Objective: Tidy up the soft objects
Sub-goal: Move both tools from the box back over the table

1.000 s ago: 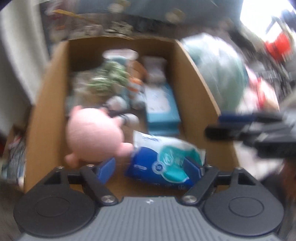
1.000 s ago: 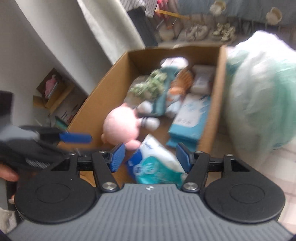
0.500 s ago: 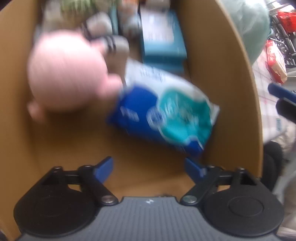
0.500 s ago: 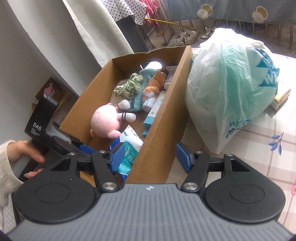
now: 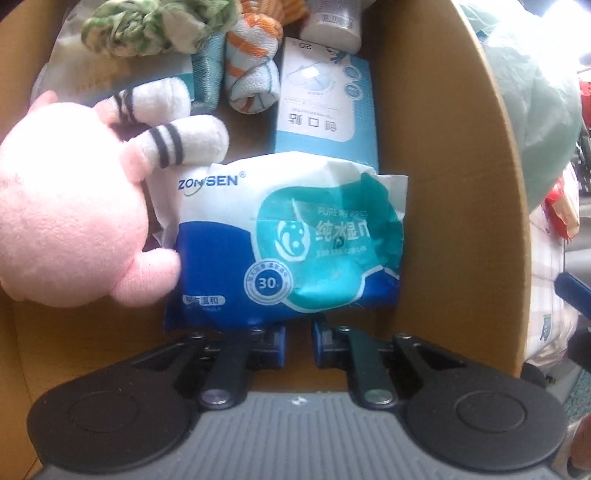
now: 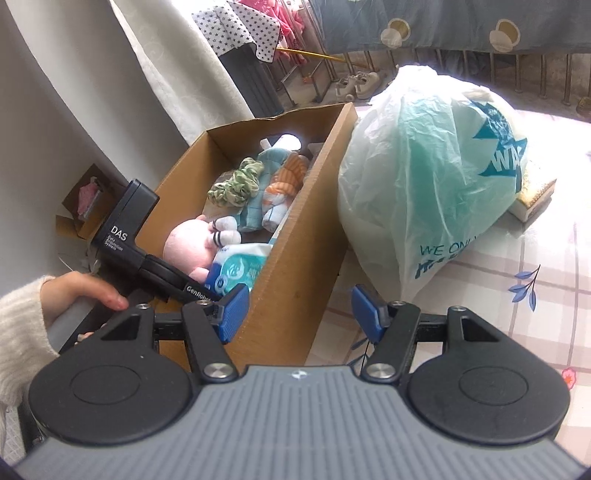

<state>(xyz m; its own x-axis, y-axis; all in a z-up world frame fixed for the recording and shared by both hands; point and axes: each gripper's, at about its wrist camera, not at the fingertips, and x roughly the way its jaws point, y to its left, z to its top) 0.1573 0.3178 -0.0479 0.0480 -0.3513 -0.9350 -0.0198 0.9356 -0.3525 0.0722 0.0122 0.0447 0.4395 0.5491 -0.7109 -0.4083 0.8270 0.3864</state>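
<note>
A blue, white and teal wet wipes pack (image 5: 288, 236) (image 6: 240, 269) lies flat in the cardboard box (image 5: 443, 184) (image 6: 295, 266), against its right wall. A pink plush toy (image 5: 66, 221) (image 6: 188, 247) touches the pack's left end. My left gripper (image 5: 298, 341) points down into the box. Its jaws are closing, with a narrow gap left that shows bare cardboard. The pack's near edge sits right at the fingertips, and no pinch shows. My right gripper (image 6: 295, 314) hangs open over the box's near right wall, holding nothing.
Deeper in the box lie a green scrunchie (image 5: 147, 26), a rolled striped sock (image 5: 251, 81) and a blue plaster box (image 5: 325, 110). A full plastic bag (image 6: 424, 177) stands right of the box on a floral cloth (image 6: 498, 295). A person's hand (image 6: 81, 291) holds the left gripper's body (image 6: 125, 225).
The left gripper has sunk into the box toward the wipes pack and its jaws have come nearly together. The right gripper swung right, from above the box to over its right wall.
</note>
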